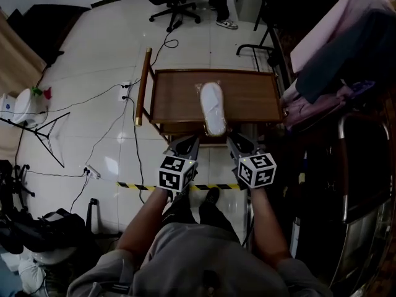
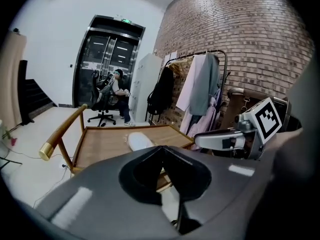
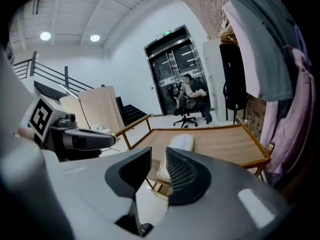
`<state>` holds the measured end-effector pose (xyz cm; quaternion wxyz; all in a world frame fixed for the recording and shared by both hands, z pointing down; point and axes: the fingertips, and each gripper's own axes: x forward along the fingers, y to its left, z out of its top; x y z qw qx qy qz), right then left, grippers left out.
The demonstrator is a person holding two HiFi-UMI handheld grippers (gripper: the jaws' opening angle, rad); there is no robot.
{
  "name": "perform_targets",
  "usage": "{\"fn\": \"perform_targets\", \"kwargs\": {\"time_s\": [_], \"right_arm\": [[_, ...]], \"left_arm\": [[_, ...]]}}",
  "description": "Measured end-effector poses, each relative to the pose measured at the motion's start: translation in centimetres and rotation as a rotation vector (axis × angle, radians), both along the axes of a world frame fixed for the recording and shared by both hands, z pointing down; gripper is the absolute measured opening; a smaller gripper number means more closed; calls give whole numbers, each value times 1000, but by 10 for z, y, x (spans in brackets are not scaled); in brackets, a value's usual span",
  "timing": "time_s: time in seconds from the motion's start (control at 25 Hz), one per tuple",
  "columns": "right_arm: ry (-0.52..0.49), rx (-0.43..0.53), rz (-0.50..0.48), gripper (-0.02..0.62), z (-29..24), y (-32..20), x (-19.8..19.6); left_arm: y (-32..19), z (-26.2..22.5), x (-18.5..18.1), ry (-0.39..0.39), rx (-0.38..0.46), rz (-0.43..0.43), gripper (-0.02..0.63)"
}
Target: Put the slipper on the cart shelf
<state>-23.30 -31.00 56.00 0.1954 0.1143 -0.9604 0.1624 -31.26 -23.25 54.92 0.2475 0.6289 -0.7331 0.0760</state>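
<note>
A white slipper [image 1: 212,107] in clear wrapping lies lengthwise on the top shelf of the wooden cart [image 1: 179,98], its heel at the near edge. It also shows in the left gripper view as the slipper [image 2: 140,140] and in the right gripper view as the slipper [image 3: 181,143]. My left gripper [image 1: 189,142] hovers just short of the cart's near edge, left of the heel, with its jaws together [image 2: 162,149]. My right gripper [image 1: 235,142] hangs right of the heel, with a narrow gap between its jaws [image 3: 159,156] and nothing in it.
A clothes rack [image 1: 334,48] crowds the cart's right side. Cables [image 1: 117,98] trail over the white floor at the left, and a tripod [image 1: 43,135] and bags [image 1: 37,228] lie further left. Yellow-black tape [image 1: 213,186] crosses the floor below the grippers. An office chair [image 1: 176,5] stands beyond the cart.
</note>
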Motion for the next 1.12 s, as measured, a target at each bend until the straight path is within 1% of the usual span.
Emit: {"fn": "perform_targets", "kwargs": {"time_s": [0.16,0.36,0.4,0.6,0.76,0.88,0.92,1.0,1.12], "right_arm": [[81,-66,54,131,38,-11,-10],[139,-177,120,259,89,-32,-28],[145,-195,128,264,99,-36,-32],[168,-275,172,337,142,-51,-46],[153,-332,190,337,157,-56,-59],[142,-402,191,333,168,-55,-67],[141,-427,183,307,170,-53,-68],[125,-449,164,216,166,-51,-71],[92,-431,143,147,147,-51,-77]], "left_arm": [[-7,28,-12,26,-45,31,8],[-14,52,-22,45,-91,57,8],[-15,56,-22,47,-96,61,8],[-14,70,-21,54,-120,66,8],[-11,83,-22,64,-143,66,8],[-11,84,-25,66,-145,66,8],[-12,84,-25,68,-145,66,8],[-13,84,-27,66,-144,67,8],[-19,80,-31,58,-137,69,8]]}}
